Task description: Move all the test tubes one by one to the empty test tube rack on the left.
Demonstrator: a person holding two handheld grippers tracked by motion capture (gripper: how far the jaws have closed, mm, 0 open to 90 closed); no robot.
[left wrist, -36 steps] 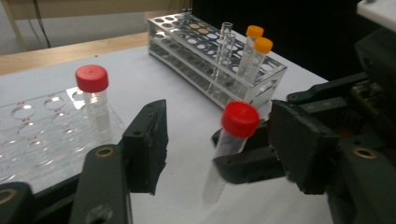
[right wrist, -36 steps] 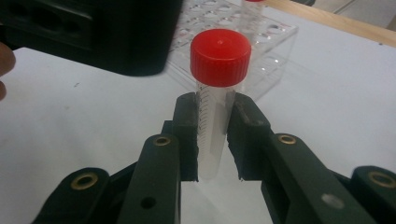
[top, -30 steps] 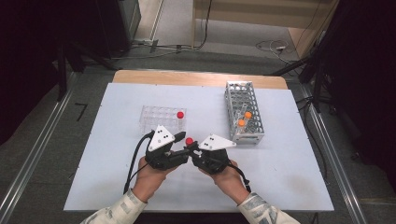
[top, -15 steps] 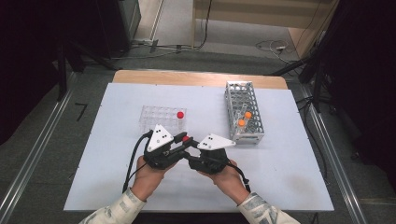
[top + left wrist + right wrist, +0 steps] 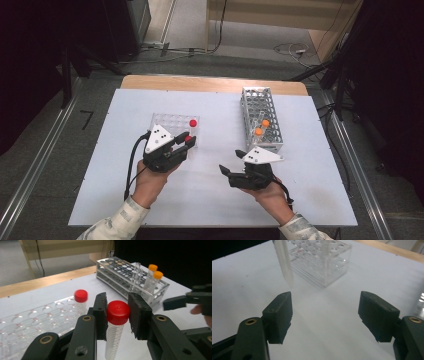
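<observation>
A: Two racks sit on the white table [image 5: 125, 200] in the high view, and I take the clear rack [image 5: 167, 122] as my landmark. The left gripper [image 5: 187, 141] is at its near right corner, pinching a red-capped tube [image 5: 188, 138]. A second red-capped tube [image 5: 193, 123] stands in the clear rack's right end. The right gripper [image 5: 230, 172] is well off to the right and nearer me, its jaws spread and holding nothing.

B: And the metal rack?

A: The metal rack [image 5: 250, 105] lies well to the right of the clear rack, with two orange-capped tubes [image 5: 261, 127] in it.

B: What does the left gripper view give you?

A: I see the red-capped tube [image 5: 117, 322] upright between the jaws, gripped just under its cap, with the clear rack [image 5: 30, 320] to the left and behind it. The jaws press on it from both sides.

B: The right gripper view?

A: There the jaws stand wide apart over bare table, and the clear rack [image 5: 322, 265] is ahead, with the held tube's tip hanging in front of it.

B: Progress?

A: I judge one red tube racked, one in hand and not yet seated; lowering it into a hole remains.
</observation>
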